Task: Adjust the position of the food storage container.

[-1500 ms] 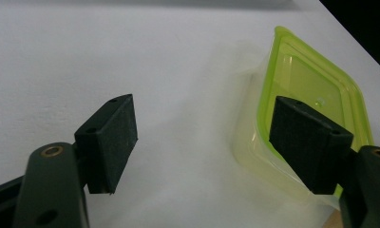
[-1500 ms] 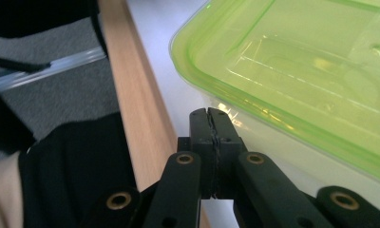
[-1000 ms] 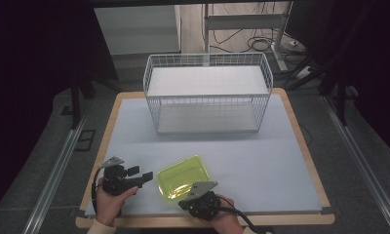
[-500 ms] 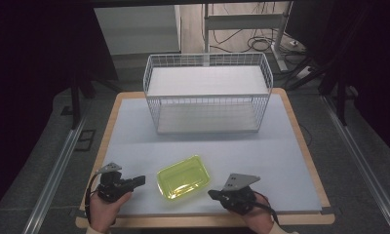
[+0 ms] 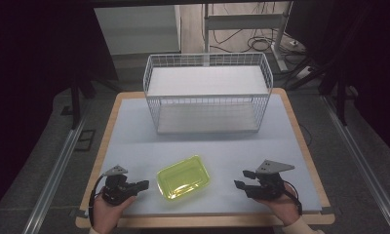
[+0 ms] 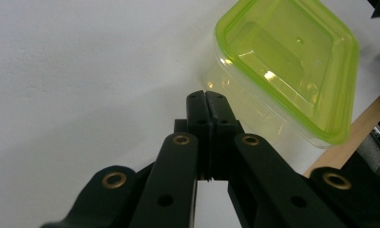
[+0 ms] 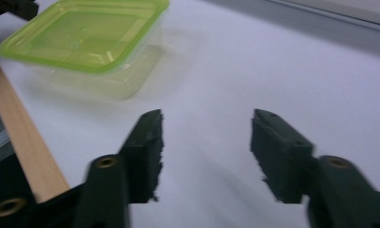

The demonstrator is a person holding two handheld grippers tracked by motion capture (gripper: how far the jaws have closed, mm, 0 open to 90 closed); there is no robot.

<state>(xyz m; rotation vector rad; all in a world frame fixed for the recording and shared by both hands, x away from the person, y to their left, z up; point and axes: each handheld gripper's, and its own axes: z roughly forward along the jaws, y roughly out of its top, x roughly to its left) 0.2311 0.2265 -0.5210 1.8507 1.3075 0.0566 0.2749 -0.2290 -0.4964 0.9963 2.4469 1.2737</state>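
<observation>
A clear plastic box with a yellow-green lid (image 5: 183, 176) lies flat on the pale table near its front edge, also seen close up as the lidded box (image 6: 292, 61) and the box (image 7: 88, 38). My left gripper (image 5: 143, 185) sits just left of the box with its jaws pressed together and nothing between them; the same left gripper (image 6: 207, 97) points at the box's near corner. My right gripper (image 5: 243, 179) rests to the right of the box, a clear gap away, jaws spread apart; between the open right gripper (image 7: 207, 118) there is only bare table.
A white wire basket (image 5: 207, 92) stands at the back middle of the table. The wooden table edge (image 5: 198, 222) runs along the front, right under both hands. Metal rails flank the table on the floor.
My right gripper has let go of the box and drawn away to the right, now open. The left gripper slid slightly down and left. The box has settled flat.
</observation>
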